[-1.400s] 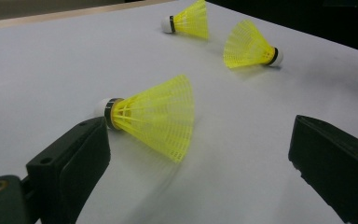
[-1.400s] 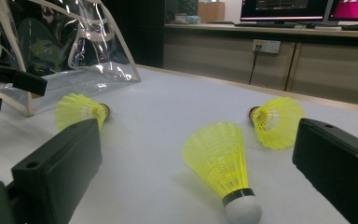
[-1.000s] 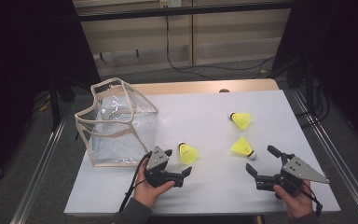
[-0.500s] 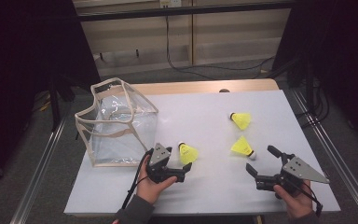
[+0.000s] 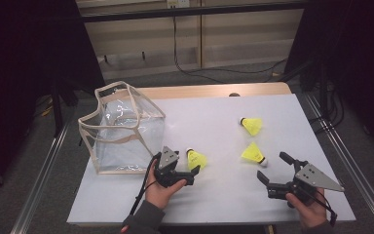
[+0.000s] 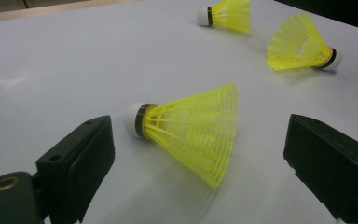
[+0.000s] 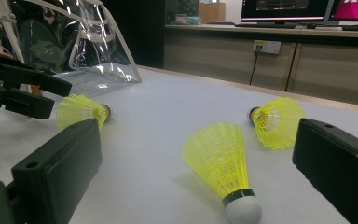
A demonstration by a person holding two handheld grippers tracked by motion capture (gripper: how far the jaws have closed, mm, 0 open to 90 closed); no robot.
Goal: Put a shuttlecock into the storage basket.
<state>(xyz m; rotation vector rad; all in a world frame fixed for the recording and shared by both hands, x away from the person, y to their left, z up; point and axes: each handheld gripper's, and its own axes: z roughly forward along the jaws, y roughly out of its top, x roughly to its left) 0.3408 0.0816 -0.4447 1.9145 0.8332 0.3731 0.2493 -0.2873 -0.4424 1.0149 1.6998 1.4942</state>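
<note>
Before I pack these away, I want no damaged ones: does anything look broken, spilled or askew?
Nothing stands out. All three shuttlecocks lie on their sides with skirts that look intact; the clear bag stands open, its rim slumped.

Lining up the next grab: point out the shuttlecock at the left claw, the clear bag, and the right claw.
Shuttlecock (image 6: 191, 133), left gripper view, on its yellow skirt.
Bag (image 5: 126, 129), high view, on its clear front wall.
Right claw (image 5: 271, 169), high view, midway between its fingertips.

Past my work: clear plastic pouch w/ beige trim (image 5: 121, 129) on white tabletop (image 5: 209, 122), dark monitors (image 7: 303, 9) at back.
</note>
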